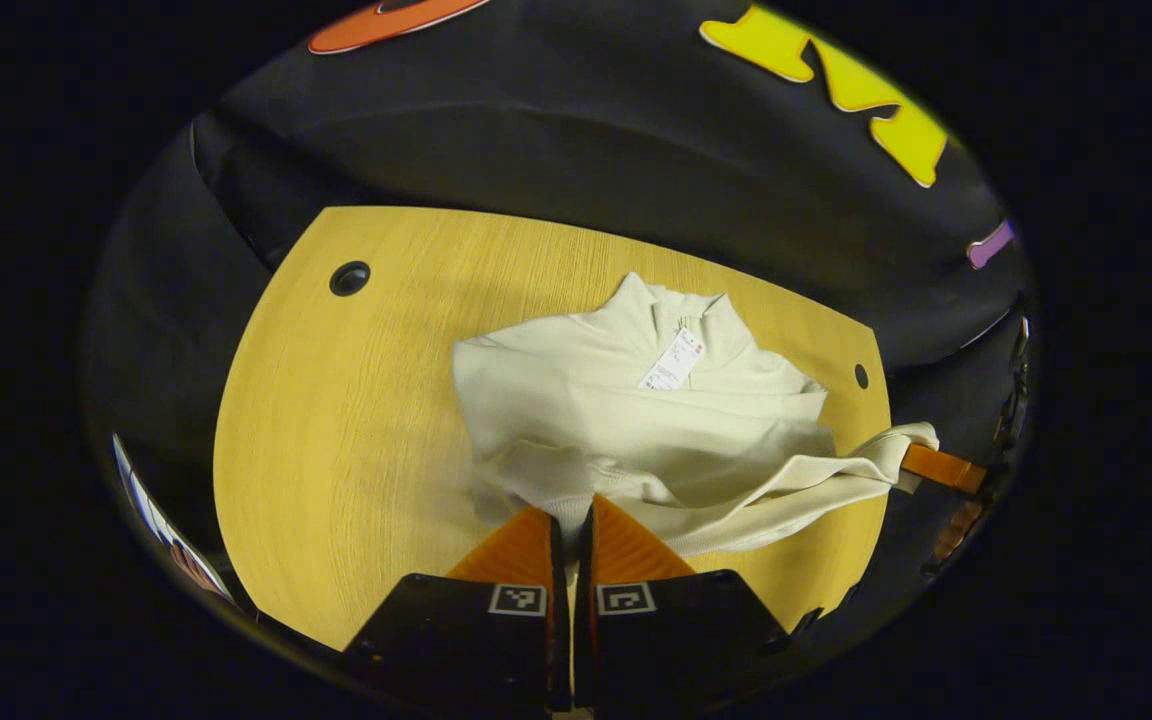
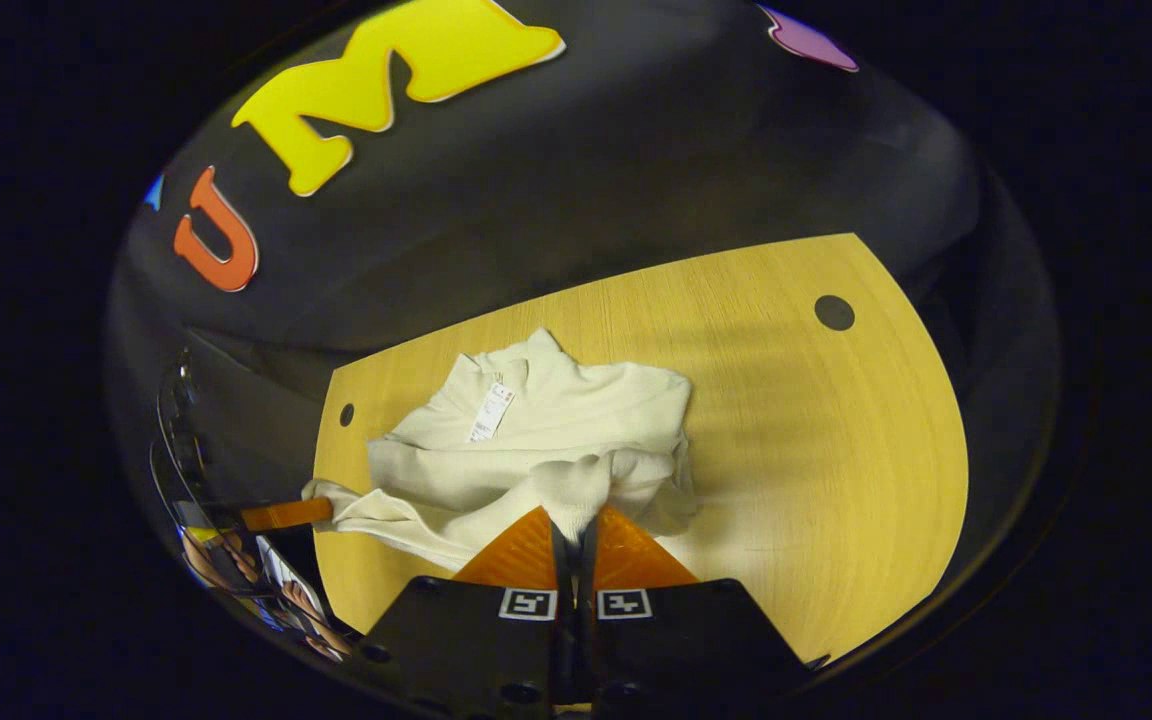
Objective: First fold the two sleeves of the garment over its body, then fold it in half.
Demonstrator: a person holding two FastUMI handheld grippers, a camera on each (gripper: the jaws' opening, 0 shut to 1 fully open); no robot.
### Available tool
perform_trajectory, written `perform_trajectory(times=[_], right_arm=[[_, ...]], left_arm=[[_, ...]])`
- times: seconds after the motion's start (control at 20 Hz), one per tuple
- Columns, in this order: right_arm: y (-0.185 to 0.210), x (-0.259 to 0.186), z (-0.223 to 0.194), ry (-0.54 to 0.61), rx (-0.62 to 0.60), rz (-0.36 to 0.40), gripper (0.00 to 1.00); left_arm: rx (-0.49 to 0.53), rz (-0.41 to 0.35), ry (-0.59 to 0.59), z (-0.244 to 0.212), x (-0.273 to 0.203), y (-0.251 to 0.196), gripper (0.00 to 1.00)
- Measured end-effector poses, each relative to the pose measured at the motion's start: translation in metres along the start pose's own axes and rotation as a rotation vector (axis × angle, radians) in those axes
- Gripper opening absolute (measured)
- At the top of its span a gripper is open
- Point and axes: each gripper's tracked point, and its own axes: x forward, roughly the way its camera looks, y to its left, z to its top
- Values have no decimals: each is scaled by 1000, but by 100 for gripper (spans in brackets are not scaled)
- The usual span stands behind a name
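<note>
Cream garment [image 1: 636, 410] on wooden table [image 1: 336, 420]; both claws (left [image 1: 572, 512], right [image 2: 576, 522]) pinch its sleeves.

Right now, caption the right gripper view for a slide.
Right gripper pinches cream garment on yellow table.

A: What colour is the soft knit garment [image 1: 626, 420] ahead of the fingers?

B: Cream, nearly off-white, plain with no print. Its cuff, right at the fingertips in the right gripper view, has a fine ribbed texture in the same cream.

A: And the small paper tag [image 1: 673, 360] at the collar?

B: White, with a touch of red at one corner.

A: The wooden desk [image 2: 816, 430] under it?

B: Yellow-tan with a light grain, and round black holes [image 1: 349, 278] near its far corners.
</note>
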Motion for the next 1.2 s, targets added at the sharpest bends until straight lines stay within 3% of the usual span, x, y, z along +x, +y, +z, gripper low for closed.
perform_trajectory(times=[0.25, 0.45, 0.65, 0.7, 0.75, 0.8, 0.85, 0.9, 0.95, 1.2], right_arm=[[-9, 60, 21, 7, 118, -13, 1], [-8, 92, 35, -45, 127, -22, 1], [-22, 106, 34, -73, 121, -63, 4], [-22, 104, 35, -81, 124, -70, 14], [-18, 101, 41, -102, 126, -46, 14], [-15, 103, 41, -119, 124, -26, 33], [-11, 100, 39, -131, 113, -20, 51], [-11, 98, 38, -148, 93, -36, 76], [-12, 94, 39, -166, 68, -52, 90], [-2, 54, 43, -238, -61, -98, 97]], left_arm=[[-83, -48, 13, 24, 48, 10, 7], [-109, -54, -46, 38, 73, 13, 9], [-101, -68, -113, 38, 78, 7, 18], [-94, -75, -145, 47, 76, 8, 28], [-79, -60, -185, 53, 74, 8, 29], [-58, -36, -215, 58, 74, 12, 65], [-35, -18, -238, 61, 70, 14, 87], [-20, -3, -254, 61, 68, 16, 95], [-14, 0, -264, 61, 66, 15, 97], [-25, 26, -320, 56, 37, 14, 99]])
